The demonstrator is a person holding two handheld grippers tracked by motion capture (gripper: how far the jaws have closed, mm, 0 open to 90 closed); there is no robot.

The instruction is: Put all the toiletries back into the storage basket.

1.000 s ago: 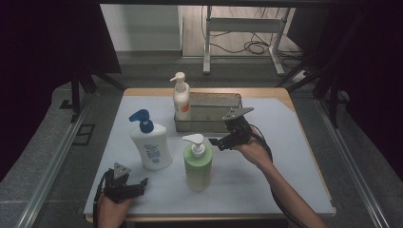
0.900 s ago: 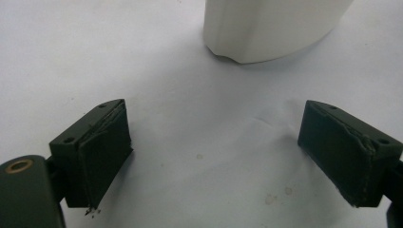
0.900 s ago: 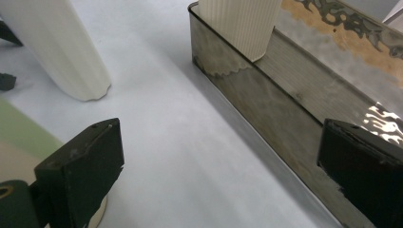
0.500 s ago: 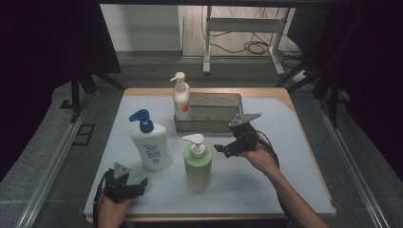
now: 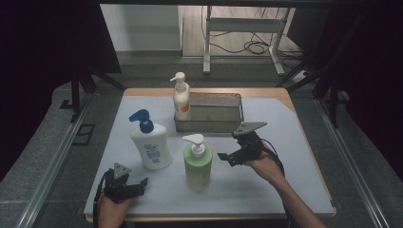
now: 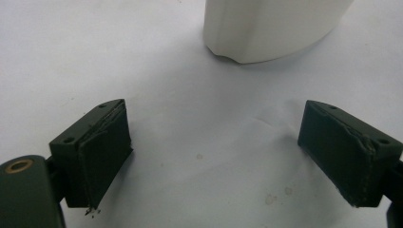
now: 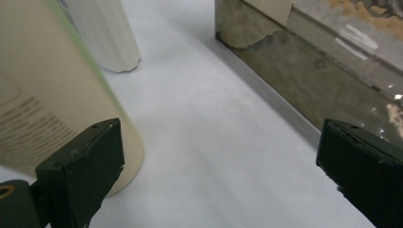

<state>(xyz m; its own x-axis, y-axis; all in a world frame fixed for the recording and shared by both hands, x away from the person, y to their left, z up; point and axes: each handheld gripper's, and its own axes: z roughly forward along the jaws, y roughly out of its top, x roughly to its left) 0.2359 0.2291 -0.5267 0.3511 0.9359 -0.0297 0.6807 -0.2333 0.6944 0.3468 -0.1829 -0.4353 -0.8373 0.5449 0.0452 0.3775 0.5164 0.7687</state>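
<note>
The green pump bottle stands upright on the white-covered counter, and everything else is placed from it. Its white pump head points toward the person's left. In the right gripper view its side carries lines of small print — too blurred to read.

The right gripper is held just to the right of the green bottle, not touching it. Its jaws are spread wide with nothing between them; in its own view one jaw sits close beside the bottle's base, the other toward the tray.

Left of the green bottle and slightly behind it stands a white bottle with a blue pump, bearing a blue label whose writing cannot be made out. Behind the green bottle lies a grey rectangular tray, with a small white pump bottle with an orange mark standing in its left end.

The left gripper rests on the counter well to the left of the green bottle and nearer the person — jaws wide apart, empty, pointing at the white bottle's base.
</note>
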